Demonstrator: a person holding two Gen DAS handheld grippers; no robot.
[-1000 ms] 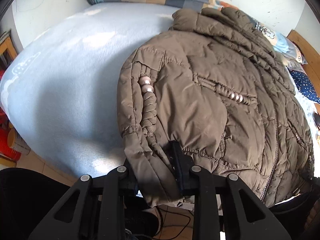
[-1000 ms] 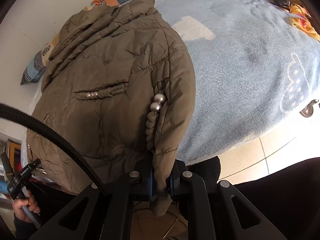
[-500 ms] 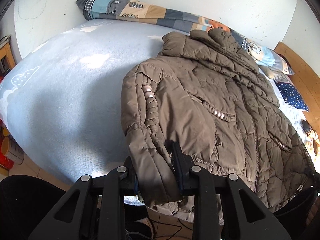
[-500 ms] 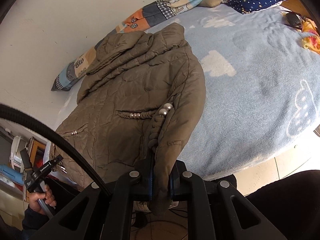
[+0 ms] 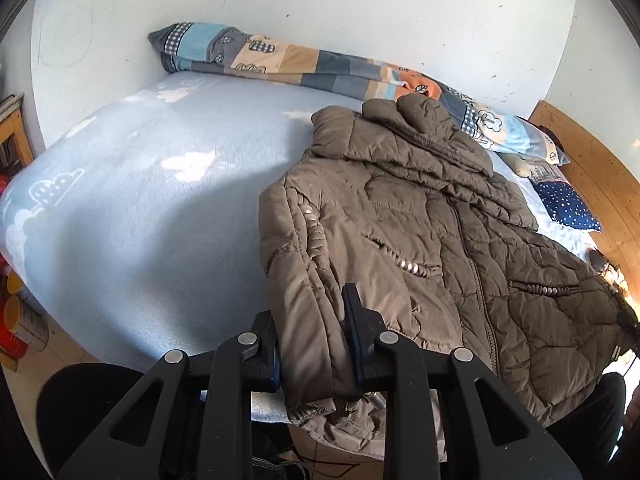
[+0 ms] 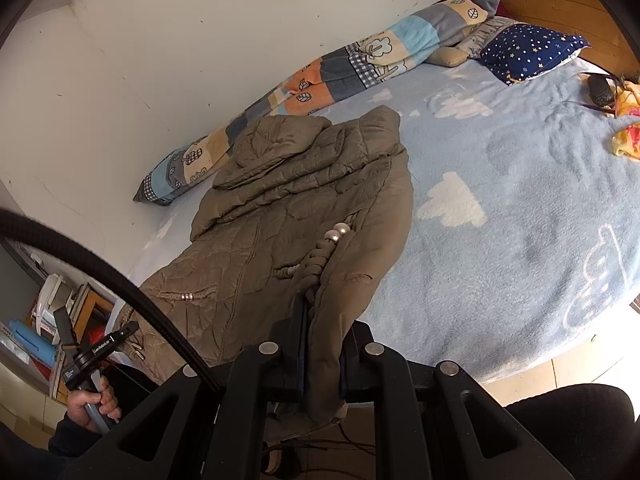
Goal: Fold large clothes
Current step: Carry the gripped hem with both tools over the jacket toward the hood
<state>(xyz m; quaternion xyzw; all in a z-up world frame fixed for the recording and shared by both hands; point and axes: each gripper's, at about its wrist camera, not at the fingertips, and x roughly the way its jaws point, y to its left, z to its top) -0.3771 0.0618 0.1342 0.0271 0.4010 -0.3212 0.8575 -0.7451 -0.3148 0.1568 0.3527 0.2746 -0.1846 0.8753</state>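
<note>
A brown quilted jacket (image 5: 420, 240) lies front up on the light blue bed blanket (image 5: 140, 200), collar toward the wall, hem at the near edge. My left gripper (image 5: 312, 320) has its jaws closing on the hem corner by a braided pocket trim, and the padded cloth fills the gap between them. In the right wrist view the jacket (image 6: 300, 208) has its other hem corner lifted, with my right gripper (image 6: 324, 332) shut on it. The left gripper (image 6: 96, 352) also shows there, held by a hand (image 6: 90, 404).
A rolled patchwork quilt (image 5: 320, 68) lies along the white wall. A starry navy pillow (image 6: 528, 52) sits by the wooden headboard (image 5: 592, 168). A yellow cloth (image 6: 628, 132) lies at the bed's far side. A black cable (image 6: 100, 272) crosses the right view. Shelves (image 6: 40, 320) stand beside the bed.
Both grippers have risen with the jacket's hem corners held in them. Both views have tilted up, so more of the wall, quilt and headboard shows.
</note>
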